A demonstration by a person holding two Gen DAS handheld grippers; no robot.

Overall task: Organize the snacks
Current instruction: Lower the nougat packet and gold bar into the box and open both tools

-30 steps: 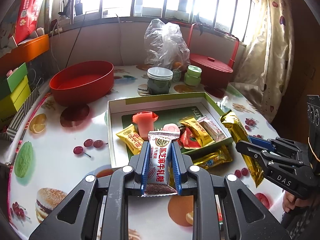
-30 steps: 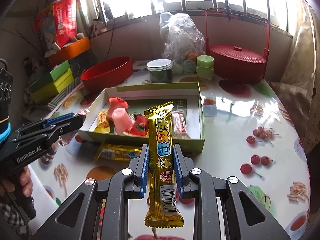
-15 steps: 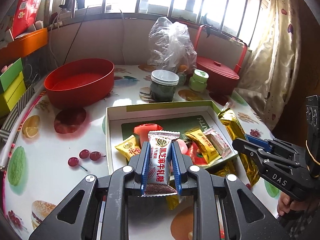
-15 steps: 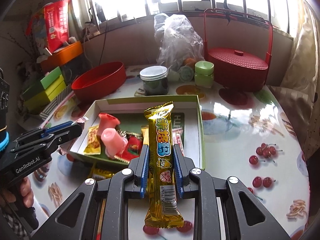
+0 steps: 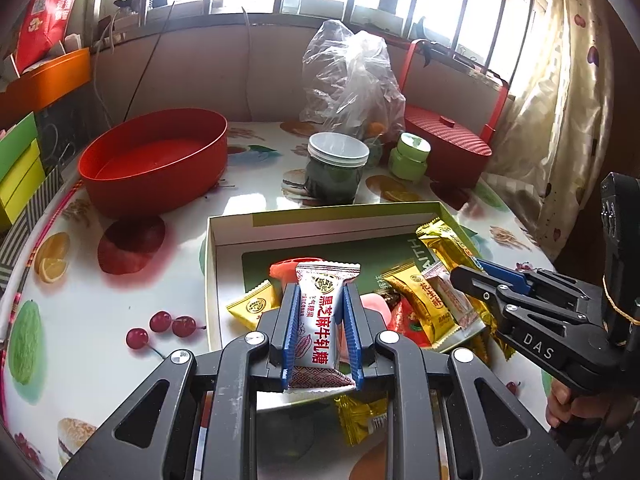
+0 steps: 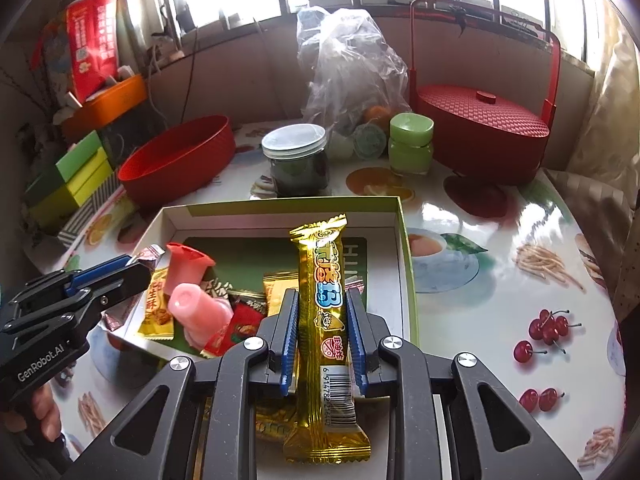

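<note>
My left gripper [image 5: 320, 300] is shut on a white nougat candy [image 5: 322, 320] with red lettering, held over the near edge of the green-and-white open box [image 5: 320, 222]. My right gripper [image 6: 322, 304] is shut on a long gold snack bar [image 6: 326, 312], upright between the blue pads above the same box [image 6: 280, 210]. Inside the box lie pink jelly cups [image 6: 192, 300], yellow and red wrapped sweets [image 5: 420, 304] and a small yellow packet [image 5: 250, 306]. The right gripper [image 5: 466, 276] shows at the right of the left wrist view, the left gripper [image 6: 136, 268] at the left of the right wrist view.
A red oval bowl [image 5: 156, 160], a dark jar with a white lid [image 5: 336, 168], a small green jar [image 5: 410, 156], a clear plastic bag [image 5: 352, 80] and a red lidded basket [image 6: 484, 128] stand behind the box. A gold packet [image 5: 360, 416] lies on the fruit-print tablecloth.
Both grippers have moved forward over the box with their snacks still held. The box and the things behind it look nearer and larger.
</note>
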